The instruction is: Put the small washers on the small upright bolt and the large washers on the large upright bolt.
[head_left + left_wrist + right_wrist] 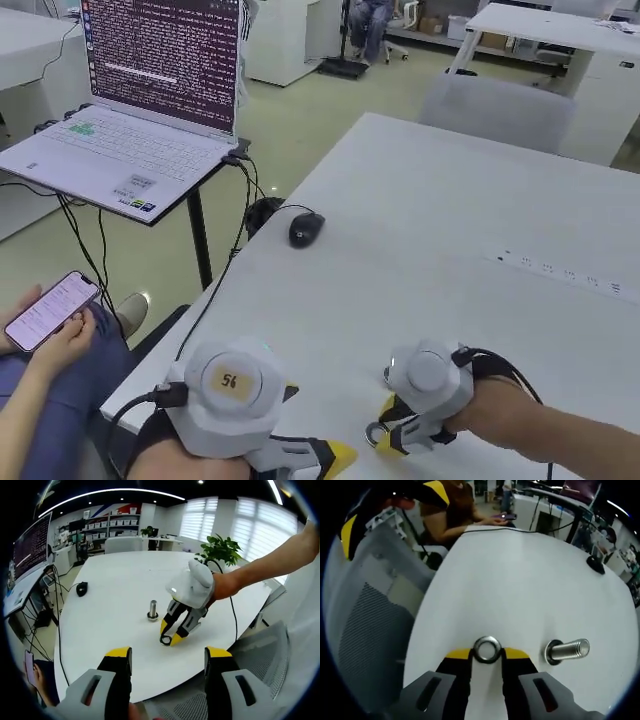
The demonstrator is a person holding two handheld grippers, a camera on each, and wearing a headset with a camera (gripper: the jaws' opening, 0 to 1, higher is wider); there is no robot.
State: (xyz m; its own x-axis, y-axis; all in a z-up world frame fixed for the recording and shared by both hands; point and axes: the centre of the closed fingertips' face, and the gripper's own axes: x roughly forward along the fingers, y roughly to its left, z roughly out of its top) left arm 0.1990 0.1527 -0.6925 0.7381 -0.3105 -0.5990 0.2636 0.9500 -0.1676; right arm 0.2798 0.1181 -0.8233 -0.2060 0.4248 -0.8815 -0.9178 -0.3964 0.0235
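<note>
Holding one washer (486, 649) tight in its tips, the right gripper (486, 655) is near the bolt (567, 650) on the table (125, 580). That washer is not on the bolt yet. The left gripper (168, 653) is wide apart, holding nothing.

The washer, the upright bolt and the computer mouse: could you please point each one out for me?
washer (486, 640): right gripper view, on the top of its metal ring.
upright bolt (152, 607): left gripper view, on its shaft.
computer mouse (306, 229): head view, on the middle of its back.
</note>
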